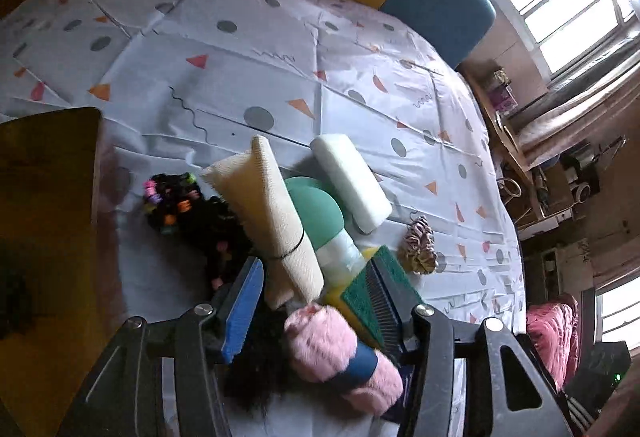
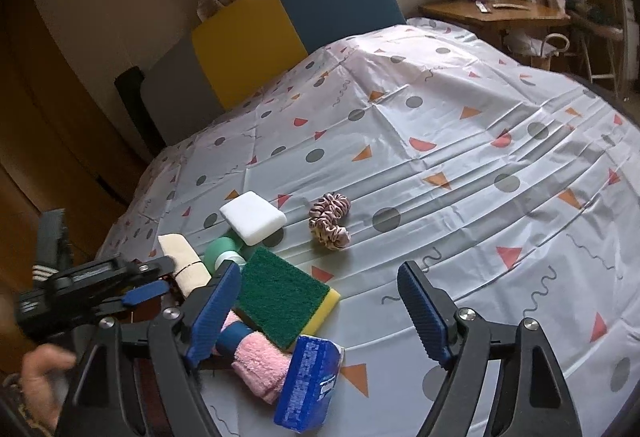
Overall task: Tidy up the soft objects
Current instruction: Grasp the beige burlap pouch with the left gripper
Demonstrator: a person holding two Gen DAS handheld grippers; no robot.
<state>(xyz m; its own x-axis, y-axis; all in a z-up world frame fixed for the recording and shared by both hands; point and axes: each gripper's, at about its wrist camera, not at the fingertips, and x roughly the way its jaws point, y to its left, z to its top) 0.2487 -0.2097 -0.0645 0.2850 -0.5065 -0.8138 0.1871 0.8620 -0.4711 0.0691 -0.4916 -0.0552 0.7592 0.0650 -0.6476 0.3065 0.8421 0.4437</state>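
A pick is being lined up: the left gripper (image 1: 316, 297) is half spread over the cream cloth roll (image 1: 276, 213), nothing clamped yet. The right gripper (image 2: 320, 301) is parked wide apart, empty, near the bed's (image 2: 480, 165) edge. Closing on the roll seems next, tbh.

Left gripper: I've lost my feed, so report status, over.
Left gripper open over the pile, cream rolled cloth and pink rolled towel between its jaws, nothing gripped. Right gripper open, empty. Green scouring sponge crowds the towel.

Blue packet (image 2: 308, 383) print blurred, dark hair (image 1: 256, 369) partly hidden under pink towel (image 1: 340, 353)
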